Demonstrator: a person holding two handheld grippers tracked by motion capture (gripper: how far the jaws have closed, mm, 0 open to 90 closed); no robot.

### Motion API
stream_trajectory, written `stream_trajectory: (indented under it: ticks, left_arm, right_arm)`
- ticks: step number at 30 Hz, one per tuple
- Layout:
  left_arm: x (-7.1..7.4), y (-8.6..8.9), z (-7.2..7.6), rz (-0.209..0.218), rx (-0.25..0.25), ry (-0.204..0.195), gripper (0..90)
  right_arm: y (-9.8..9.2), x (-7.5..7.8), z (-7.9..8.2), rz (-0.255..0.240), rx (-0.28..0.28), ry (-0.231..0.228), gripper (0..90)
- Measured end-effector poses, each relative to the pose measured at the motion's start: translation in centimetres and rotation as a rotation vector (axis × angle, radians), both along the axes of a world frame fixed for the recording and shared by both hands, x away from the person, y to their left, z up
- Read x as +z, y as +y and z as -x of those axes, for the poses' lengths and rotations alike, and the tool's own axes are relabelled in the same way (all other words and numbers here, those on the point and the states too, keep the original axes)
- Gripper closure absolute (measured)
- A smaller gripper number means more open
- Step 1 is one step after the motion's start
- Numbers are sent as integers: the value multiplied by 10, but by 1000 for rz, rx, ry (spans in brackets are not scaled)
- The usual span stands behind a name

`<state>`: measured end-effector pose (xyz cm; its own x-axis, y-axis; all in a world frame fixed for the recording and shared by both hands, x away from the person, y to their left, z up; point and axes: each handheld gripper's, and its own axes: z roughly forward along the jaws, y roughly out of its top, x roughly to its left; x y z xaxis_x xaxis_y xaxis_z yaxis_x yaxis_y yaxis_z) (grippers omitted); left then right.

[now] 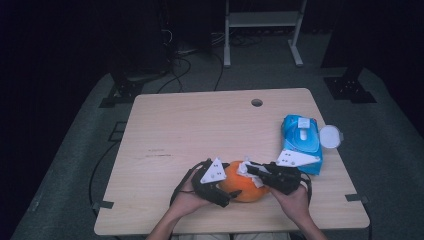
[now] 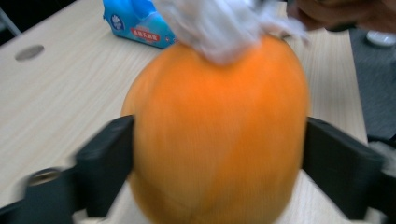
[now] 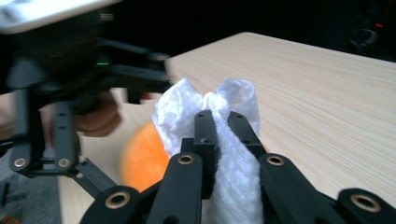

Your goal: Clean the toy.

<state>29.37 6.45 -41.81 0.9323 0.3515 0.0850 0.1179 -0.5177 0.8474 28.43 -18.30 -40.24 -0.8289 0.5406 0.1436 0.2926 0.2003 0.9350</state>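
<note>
Two jaws flanking orange ball (image 2: 217, 135); white wipe (image 3: 224, 154) pinched in right gripper (image 3: 223, 123)

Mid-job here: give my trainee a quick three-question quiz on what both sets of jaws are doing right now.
1. True or false: the left gripper has the orange ball between its jaws.
2. What do the right gripper jaws pinch? A) white wipe B) blue wipes pack C) white lid
3. Where does the wipe touch the ball?

Key:
1. True; a jaw stands against each side.
2. A.
3. On its upper surface, seen in the left gripper view.
</note>
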Motion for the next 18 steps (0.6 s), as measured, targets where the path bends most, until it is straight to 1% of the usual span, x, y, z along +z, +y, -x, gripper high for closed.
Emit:
stream_trajectory:
  ticks: [1,2,3,4,5,7,8,9,10,11,12,13,15,16,17,18]
  left_arm:
    - [-1,1,0,-7,-1,3,85]
    - [-1,3,1,-11,-4,-9,107]
    - [-1,6,2,-16,-6,-33,191]
    - [-1,8,1,-24,5,-21,256]
    - [-1,10,-1,-31,9,-9,276]
    - [-3,15,-5,-29,17,19,290]
    - [-4,17,-6,-21,18,32,290]
    - [-4,19,-7,-17,15,35,282]
    - [-3,18,-6,-17,9,30,252]
    - [-1,16,-5,-15,7,20,194]
    - [0,14,-4,-13,4,7,136]
    - [2,12,-4,-5,-1,4,100]
    - [2,10,-3,-24,-9,5,108]
    - [1,12,-2,-24,-13,-10,159]
    - [1,14,-1,-20,-6,-25,254]
    - [1,16,0,-18,10,-42,313]
  right_arm:
    - [5,0,1,6,13,-6,828]
    - [8,0,1,13,18,-12,828]
    - [8,0,0,17,20,-12,828]
    - [6,0,-1,11,17,-10,829]
    - [2,0,-4,3,3,1,829]
    - [-6,-3,-6,15,-26,5,829]
    - [-10,-6,-7,10,-40,21,828]
    - [-13,-10,-7,1,-48,33,828]
    - [-15,-11,-8,-10,-48,46,828]
    - [-14,-11,-7,-21,-43,48,828]
    - [-11,-11,-6,-26,-37,48,828]
    - [-6,-10,-5,-28,-23,43,828]
    - [4,-9,-2,-20,19,31,827]
    - [6,-8,-2,-11,19,22,827]
    - [6,-8,-2,2,15,13,827]
    - [3,-7,-4,-4,8,19,827]
